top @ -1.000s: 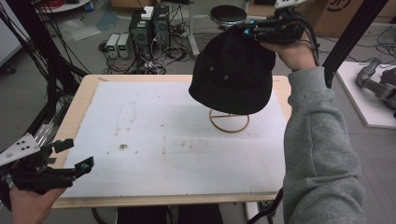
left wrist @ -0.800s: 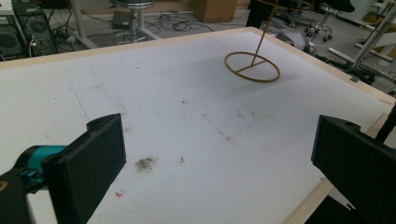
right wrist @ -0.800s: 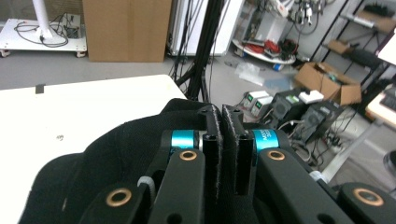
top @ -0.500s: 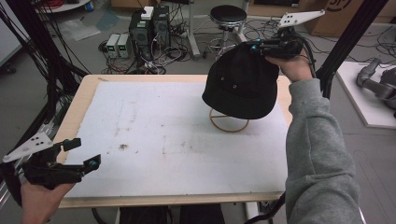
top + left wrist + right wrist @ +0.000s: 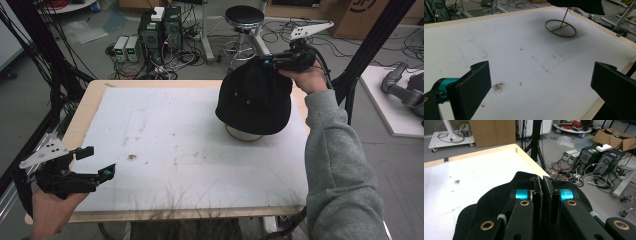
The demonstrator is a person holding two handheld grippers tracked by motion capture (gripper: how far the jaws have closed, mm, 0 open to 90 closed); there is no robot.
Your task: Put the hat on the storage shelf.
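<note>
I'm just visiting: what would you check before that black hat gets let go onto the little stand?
1. Right hand-held gripper clamped on the black hat: ok, jaws shut on the fabric.
2. Hat over the wire stand: ok, it covers the stand in the high view.
3. Hat seated on the stand's top: cannot tell, the top is hidden under it.
4. Stand's ring base flat on the white mat: ok.
5. Left hand-held gripper out of the way: ok, open at the near left corner, holding nothing.
</note>
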